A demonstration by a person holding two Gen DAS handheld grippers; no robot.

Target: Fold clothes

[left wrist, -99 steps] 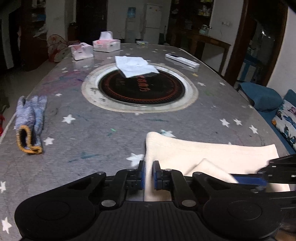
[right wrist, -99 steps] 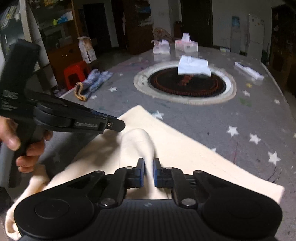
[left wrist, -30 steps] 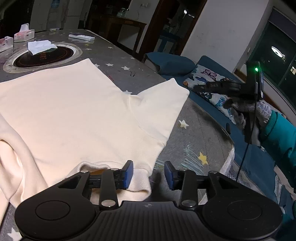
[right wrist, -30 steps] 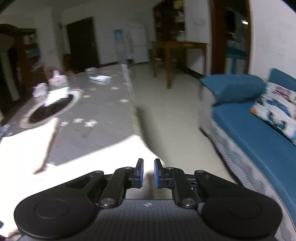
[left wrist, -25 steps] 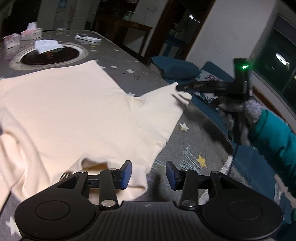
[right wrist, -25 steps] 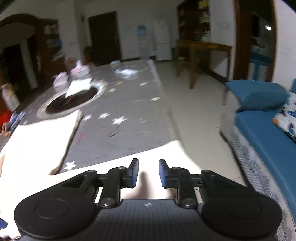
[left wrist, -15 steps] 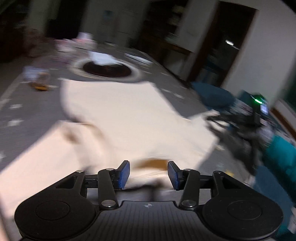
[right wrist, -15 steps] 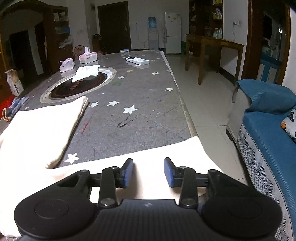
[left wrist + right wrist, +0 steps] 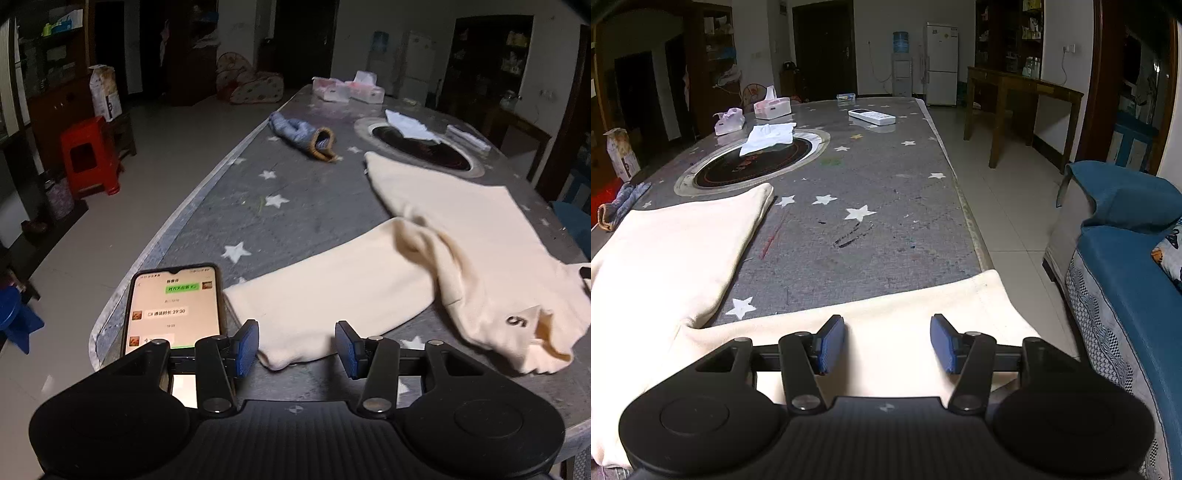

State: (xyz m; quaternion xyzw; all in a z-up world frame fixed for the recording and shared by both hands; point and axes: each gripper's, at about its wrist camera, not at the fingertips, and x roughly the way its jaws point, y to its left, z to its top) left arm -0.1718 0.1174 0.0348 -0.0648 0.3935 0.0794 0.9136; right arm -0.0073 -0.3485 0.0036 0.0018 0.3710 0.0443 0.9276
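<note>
Left gripper (image 9: 297,345) fingers stand apart, holding nothing, above the sweatshirt (image 9: 461,236) cuff. Right gripper (image 9: 886,341) fingers have just been opening, over its other sleeve, unpinched.

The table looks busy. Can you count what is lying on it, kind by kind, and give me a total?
Cream sweatshirt: 1
Phone: 1
Blue knitted glove: 1
Tissue boxes: 2
Loose white tissue: 1
White remote control: 1
Small blue-and-white packet at the far end: 1
Total: 8
</note>
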